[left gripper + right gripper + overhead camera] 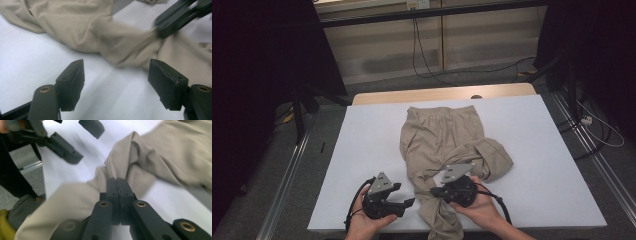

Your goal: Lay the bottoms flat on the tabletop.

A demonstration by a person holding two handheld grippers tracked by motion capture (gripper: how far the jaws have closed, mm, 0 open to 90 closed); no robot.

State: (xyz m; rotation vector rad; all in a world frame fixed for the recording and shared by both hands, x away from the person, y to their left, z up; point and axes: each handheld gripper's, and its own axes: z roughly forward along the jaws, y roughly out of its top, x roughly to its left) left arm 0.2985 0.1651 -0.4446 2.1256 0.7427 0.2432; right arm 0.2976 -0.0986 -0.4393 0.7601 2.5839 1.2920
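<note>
The beige trousers lay crumpled in the middle of the white desk, one leg hanging over the near edge. The right hand-held gripper, held low from the near side by the right hand, was clenched on a bunched fold of that leg. The left hand-held gripper, in the left hand, pointed at the cloth with jaws released, just beside it.

Beige trousers lie crumpled on white table; right gripper pinches them; left gripper beside.
</note>
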